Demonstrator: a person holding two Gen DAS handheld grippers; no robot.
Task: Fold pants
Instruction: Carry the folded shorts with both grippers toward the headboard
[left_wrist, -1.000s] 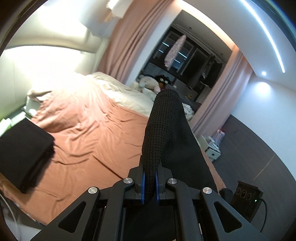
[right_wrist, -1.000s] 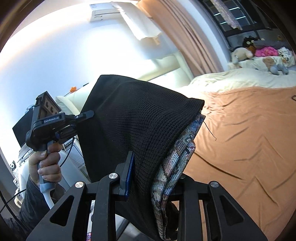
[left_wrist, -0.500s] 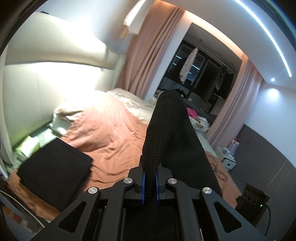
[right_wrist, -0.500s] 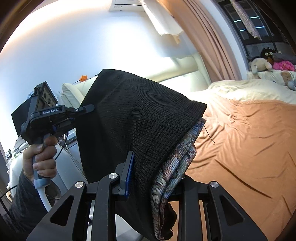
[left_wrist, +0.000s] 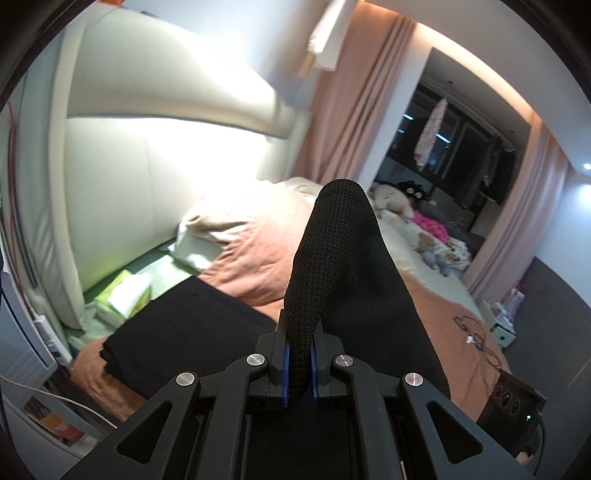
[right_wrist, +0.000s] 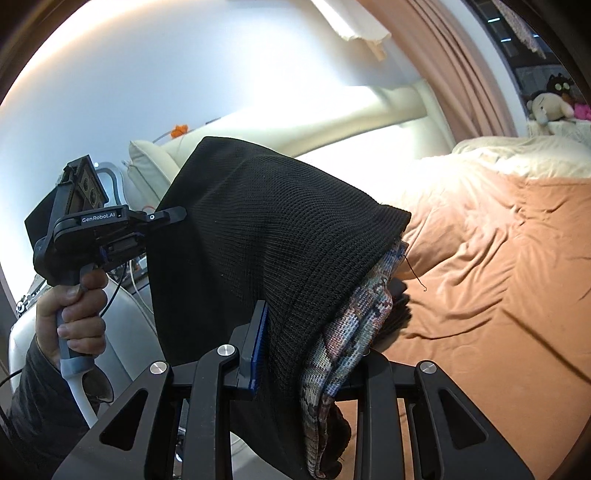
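Left wrist view: black knit pants (left_wrist: 332, 266), a bunched fold rising upright from between the blue-padded fingers (left_wrist: 284, 365) of the left gripper (left_wrist: 298, 363); fingers narrow, pinched on the fabric from both sides; remainder of the cloth draping to the right. Folded black garment (left_wrist: 192, 332), flat at the near left corner of the bed, apart from the gripper. Orange bedsheet (left_wrist: 258, 258), wrinkled, bare beyond the fold toward the cream headboard (left_wrist: 155, 162). Right wrist view: left gripper (right_wrist: 173, 216) at far left, held in the left hand (right_wrist: 74, 310), its tip meeting the left edge of the pants (right_wrist: 258, 240). Cloth spans aloft to the right gripper (right_wrist: 306, 350), whose fingers hold a thick wad with the patterned lining (right_wrist: 351, 325) showing; moderately parted. Open sheet (right_wrist: 498, 295) to the right.
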